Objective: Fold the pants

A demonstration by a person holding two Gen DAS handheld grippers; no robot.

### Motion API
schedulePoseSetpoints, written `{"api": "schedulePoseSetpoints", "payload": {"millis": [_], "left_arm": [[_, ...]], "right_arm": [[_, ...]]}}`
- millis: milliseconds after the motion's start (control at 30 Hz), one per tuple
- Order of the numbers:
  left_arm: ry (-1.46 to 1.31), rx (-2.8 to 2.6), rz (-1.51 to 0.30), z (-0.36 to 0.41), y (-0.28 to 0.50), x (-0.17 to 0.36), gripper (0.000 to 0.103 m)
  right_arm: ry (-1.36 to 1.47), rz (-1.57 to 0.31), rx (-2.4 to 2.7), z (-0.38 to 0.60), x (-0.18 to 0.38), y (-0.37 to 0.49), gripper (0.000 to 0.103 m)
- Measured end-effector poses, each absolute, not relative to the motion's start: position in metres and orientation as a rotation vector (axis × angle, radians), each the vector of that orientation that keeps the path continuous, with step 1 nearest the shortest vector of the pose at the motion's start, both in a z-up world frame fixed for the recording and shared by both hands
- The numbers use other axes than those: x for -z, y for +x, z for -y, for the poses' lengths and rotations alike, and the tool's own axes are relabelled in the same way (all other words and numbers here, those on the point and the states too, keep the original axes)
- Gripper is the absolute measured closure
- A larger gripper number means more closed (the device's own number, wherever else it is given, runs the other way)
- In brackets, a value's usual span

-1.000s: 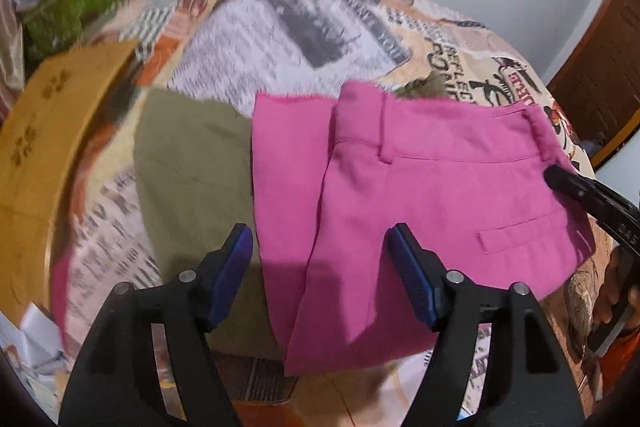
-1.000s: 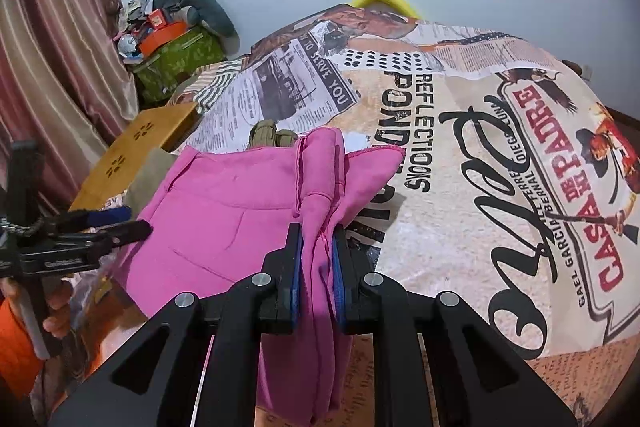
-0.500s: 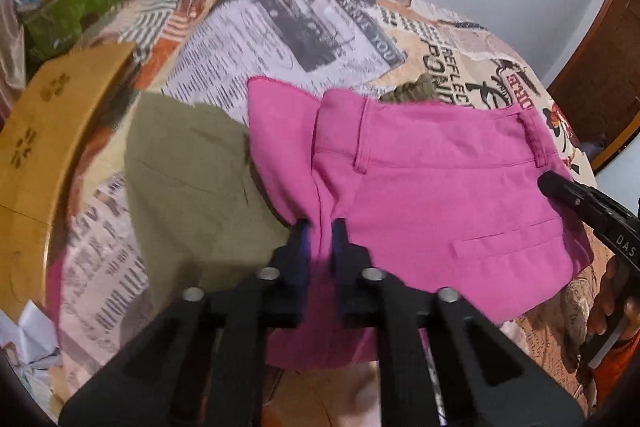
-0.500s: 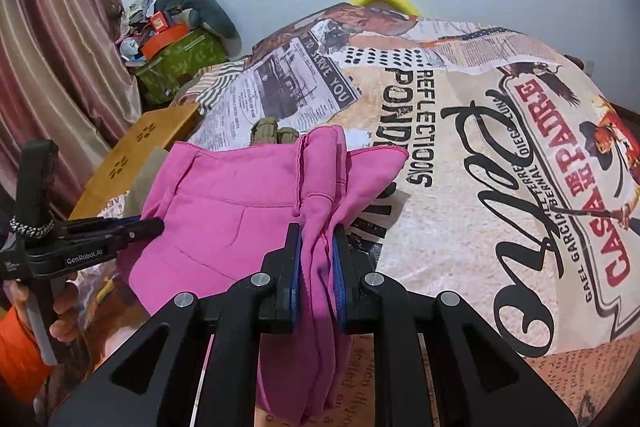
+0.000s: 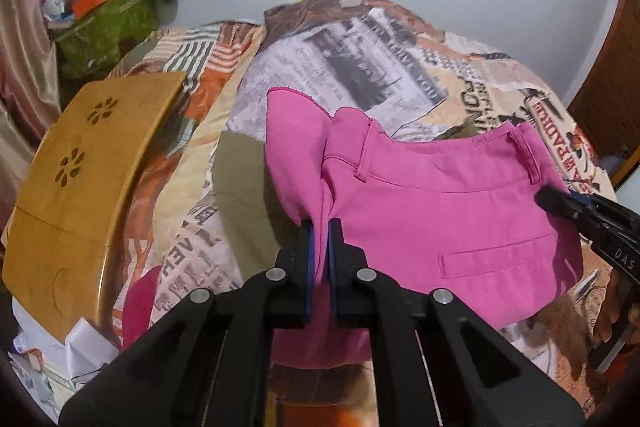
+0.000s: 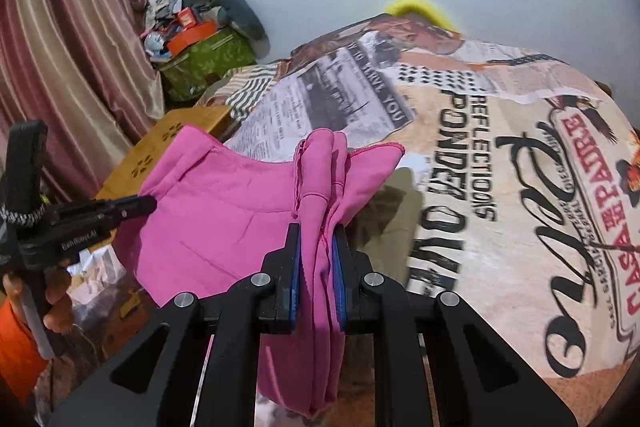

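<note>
Folded pink pants (image 5: 440, 211) hang between my two grippers above the bed, waistband and back pocket facing the left wrist camera. My left gripper (image 5: 319, 227) is shut on the left edge of the pants. My right gripper (image 6: 316, 231) is shut on the bunched right edge of the pink pants (image 6: 224, 215). The right gripper also shows at the right edge of the left wrist view (image 5: 560, 201). The left gripper shows at the left of the right wrist view (image 6: 140, 205).
An olive green garment (image 5: 244, 195) lies on the printed bedspread (image 6: 500, 147) under the pants. A wooden lap table (image 5: 88, 187) sits at the bed's left edge. A green box with clutter (image 5: 104, 27) stands by the wall and curtain.
My left gripper went from open to shut on the pants' left edge. Both grippers have lifted the pants off the bedspread.
</note>
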State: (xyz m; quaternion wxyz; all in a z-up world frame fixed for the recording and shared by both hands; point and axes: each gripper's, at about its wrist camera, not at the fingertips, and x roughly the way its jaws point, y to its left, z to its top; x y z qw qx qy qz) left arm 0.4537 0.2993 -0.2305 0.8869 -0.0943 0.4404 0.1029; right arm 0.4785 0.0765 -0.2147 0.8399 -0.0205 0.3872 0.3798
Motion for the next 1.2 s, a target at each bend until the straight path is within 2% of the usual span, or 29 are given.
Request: {"api": "schedulePoseSetpoints", "payload": {"millis": [100, 233, 333, 400, 467, 533, 767, 1200], "left_arm": [[-0.175, -0.223, -0.963, -0.302, 0.457, 0.249, 0.093], [-0.133, -0.283, -0.974, -0.309, 0.453, 0.265, 0.092], [-0.178, -0.297, -0.994, -0.325, 0.448, 0.273, 0.092], [-0.199, -0.307, -1.003, -0.331, 0.444, 0.274, 0.092], [-0.201, -0.312, -1.002, -0.335, 0.438, 0.271, 0.092], [-0.202, -0.317, -0.997, -0.334, 0.432, 0.264, 0.092], [-0.175, -0.291, -0.95, -0.314, 0.403, 0.217, 0.092], [-0.068, -0.163, -0.645, -0.228, 0.286, 0.052, 0.092]], "right_arm": [[-0.073, -0.823, -0.788, -0.087, 0.222, 0.481, 0.091], [-0.084, -0.848, -0.764, -0.086, 0.227, 0.486, 0.089], [-0.068, -0.879, -0.751, -0.076, 0.232, 0.489, 0.079], [-0.04, -0.901, -0.738, -0.067, 0.233, 0.492, 0.065], [-0.018, -0.914, -0.724, -0.058, 0.232, 0.493, 0.061], [-0.004, -0.926, -0.711, -0.048, 0.228, 0.492, 0.061], [0.01, -0.861, -0.698, -0.026, 0.18, 0.468, 0.061], [-0.004, -0.544, -0.818, -0.005, 0.047, 0.34, 0.061]]}}
